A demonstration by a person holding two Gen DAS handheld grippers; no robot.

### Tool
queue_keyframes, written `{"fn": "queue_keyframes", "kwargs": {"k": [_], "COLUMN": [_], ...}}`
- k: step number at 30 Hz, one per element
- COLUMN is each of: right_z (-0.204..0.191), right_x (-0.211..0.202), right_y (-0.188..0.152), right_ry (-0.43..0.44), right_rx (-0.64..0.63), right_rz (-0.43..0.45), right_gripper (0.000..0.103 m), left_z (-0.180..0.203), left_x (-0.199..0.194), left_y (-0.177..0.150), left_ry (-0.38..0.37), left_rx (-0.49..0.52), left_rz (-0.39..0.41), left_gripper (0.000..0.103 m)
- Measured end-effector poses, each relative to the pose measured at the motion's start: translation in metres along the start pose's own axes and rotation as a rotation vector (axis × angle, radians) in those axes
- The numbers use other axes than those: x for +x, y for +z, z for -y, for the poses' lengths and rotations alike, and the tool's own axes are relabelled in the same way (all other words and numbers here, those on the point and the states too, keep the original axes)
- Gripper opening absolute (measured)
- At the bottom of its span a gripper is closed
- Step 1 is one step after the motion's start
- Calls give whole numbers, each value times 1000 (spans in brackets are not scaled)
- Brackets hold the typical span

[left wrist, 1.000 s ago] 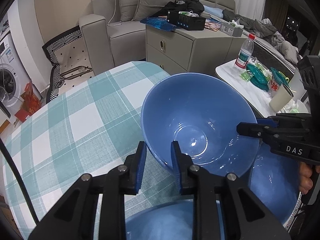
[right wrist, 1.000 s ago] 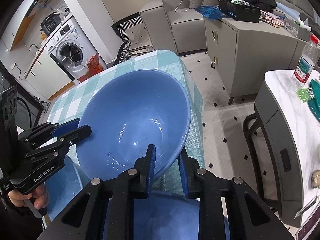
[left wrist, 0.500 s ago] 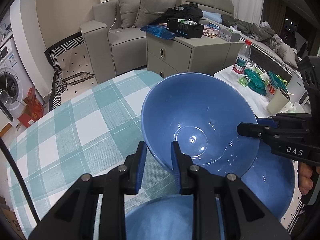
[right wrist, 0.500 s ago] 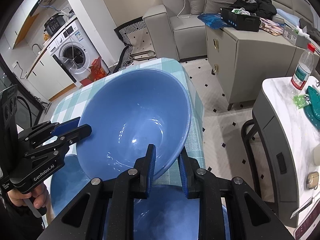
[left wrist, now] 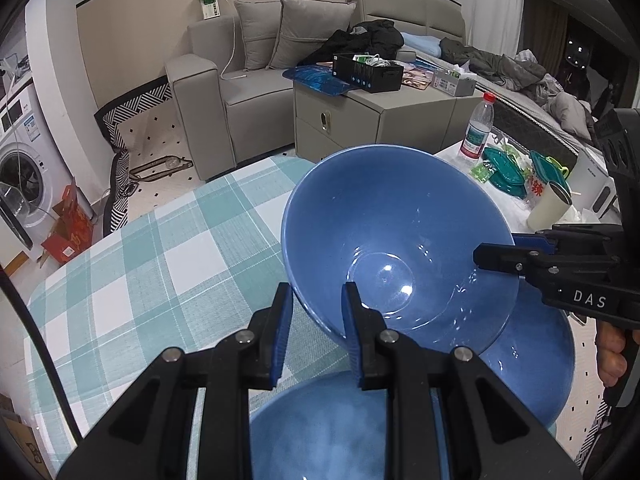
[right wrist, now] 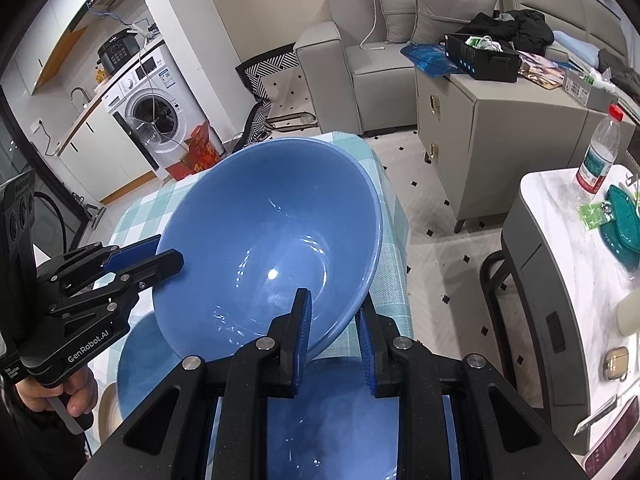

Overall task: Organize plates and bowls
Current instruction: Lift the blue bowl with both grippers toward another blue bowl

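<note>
Bench (left wrist: 132, 264) under its teal check cloth carries two blue bowls, one (left wrist: 532, 344) and another (left wrist: 320, 428), below you. Above them you hold the big blue bowl (left wrist: 384, 232) tilted, your left claw (left wrist: 314, 312) and right claw (right wrist: 332, 320) each pinching opposite rims.
</note>
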State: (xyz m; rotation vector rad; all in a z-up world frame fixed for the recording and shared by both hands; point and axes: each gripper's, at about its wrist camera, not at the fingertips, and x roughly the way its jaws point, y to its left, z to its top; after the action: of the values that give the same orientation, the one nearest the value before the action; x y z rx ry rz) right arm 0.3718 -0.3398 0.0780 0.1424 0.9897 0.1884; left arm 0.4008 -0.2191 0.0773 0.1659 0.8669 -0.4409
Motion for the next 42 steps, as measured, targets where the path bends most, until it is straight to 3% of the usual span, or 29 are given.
{"fn": "queue_keyframes", "kwargs": {"k": [42], "right_z": [-76], "right_x": [-59], "right_y": [-22], "right_ry": [47], "right_rx": [-120], "right_rz": [46], "right_gripper": [22], "left_z": [-22], "left_x": [-95], "left_y": [-40], "left_ry": [58], "left_rx": [-49], "left_rz": [86], "left_gripper": [23]}}
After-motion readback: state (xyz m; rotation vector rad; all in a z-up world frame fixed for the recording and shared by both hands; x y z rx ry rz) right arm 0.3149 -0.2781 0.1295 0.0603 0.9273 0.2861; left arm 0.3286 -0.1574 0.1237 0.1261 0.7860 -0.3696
